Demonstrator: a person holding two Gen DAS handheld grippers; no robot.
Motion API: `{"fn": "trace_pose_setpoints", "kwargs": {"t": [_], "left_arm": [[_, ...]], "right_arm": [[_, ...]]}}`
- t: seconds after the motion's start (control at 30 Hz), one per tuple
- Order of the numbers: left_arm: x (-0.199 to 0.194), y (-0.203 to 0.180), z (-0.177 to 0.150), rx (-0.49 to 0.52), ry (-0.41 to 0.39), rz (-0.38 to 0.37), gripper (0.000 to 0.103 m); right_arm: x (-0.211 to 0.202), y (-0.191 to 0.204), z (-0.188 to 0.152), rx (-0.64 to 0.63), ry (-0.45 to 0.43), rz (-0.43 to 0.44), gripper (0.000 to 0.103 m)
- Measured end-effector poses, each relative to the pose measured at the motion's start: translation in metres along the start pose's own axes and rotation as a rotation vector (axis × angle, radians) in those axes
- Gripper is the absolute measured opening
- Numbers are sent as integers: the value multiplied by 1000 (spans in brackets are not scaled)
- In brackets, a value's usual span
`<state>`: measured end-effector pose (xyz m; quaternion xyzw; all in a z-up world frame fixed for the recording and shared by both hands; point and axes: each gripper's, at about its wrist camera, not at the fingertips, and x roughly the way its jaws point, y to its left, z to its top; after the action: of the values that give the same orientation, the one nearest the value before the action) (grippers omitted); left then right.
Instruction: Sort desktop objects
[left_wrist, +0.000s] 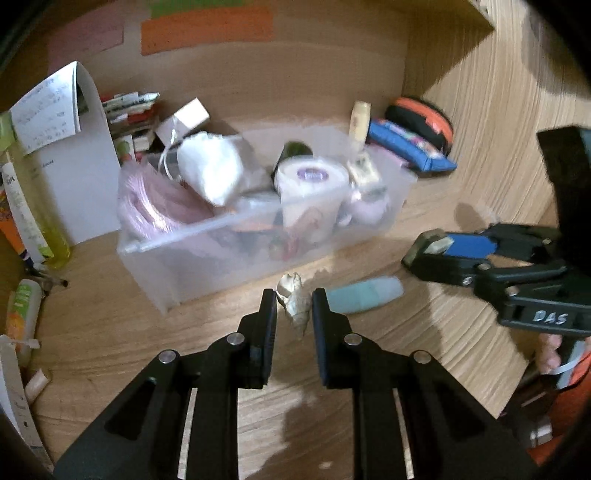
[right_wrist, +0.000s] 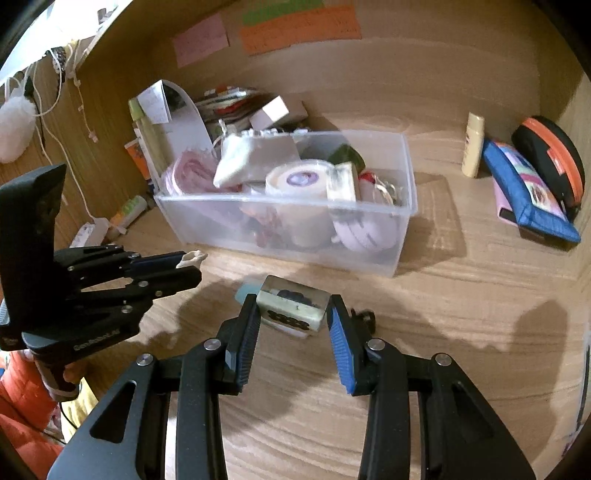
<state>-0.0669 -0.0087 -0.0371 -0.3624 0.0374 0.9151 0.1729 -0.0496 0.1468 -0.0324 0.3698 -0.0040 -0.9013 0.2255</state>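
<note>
On wooden desk (right_wrist: 461, 306), between both grippers and back wall:

- Clear plastic bin (right_wrist: 291, 236), centre far. Filled: tape roll (right_wrist: 297, 179) with purple core, white pouch (right_wrist: 243, 158), pink coiled item (right_wrist: 188, 171) at left end, dark green object (right_wrist: 347, 155) near far rim, other small items too blurred to name.
- Left gripper (left_wrist: 294, 308), near centre in own view. Jaws closed as far as they go on small cream shell-like object (left_wrist: 293, 299), pinched between fingertips, lifted clear of desk, just in front of bin's near wall.
- Right gripper (right_wrist: 291, 314), near centre in own view. Jaws partly closed, pads pressing both sides of small clear block (right_wrist: 291, 308) with dark inclusions; block held above desk.
- Pale blue tube (left_wrist: 365, 295), flat on desk, near side of bin, just right of left gripper's tips.
- Cream bottle (right_wrist: 472, 146), upright, far right.
- Blue pouch (right_wrist: 532, 192) and black-and-orange case (right_wrist: 554, 155), far right, against side wall, touching each other.
- Coloured paper notes (right_wrist: 299, 27) on back wall.
- White papers, bottles and tubes (left_wrist: 29, 206), standing at far left.
</note>
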Motion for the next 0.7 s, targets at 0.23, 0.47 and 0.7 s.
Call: {"fn": "trace_pose_setpoints", "kwargs": {"t": [0.23, 0.47, 0.7], "left_arm": [[-9, 13, 23, -40, -80, -15, 18], [-13, 30, 39, -77, -132, -10, 18], [-3, 49, 45, -103, -135, 1, 18]], "right_arm": [[1, 4, 23, -19, -31, 5, 34], [15, 19, 51, -68, -46, 30, 34], [39, 35, 72, -128, -32, 50, 34]]}}
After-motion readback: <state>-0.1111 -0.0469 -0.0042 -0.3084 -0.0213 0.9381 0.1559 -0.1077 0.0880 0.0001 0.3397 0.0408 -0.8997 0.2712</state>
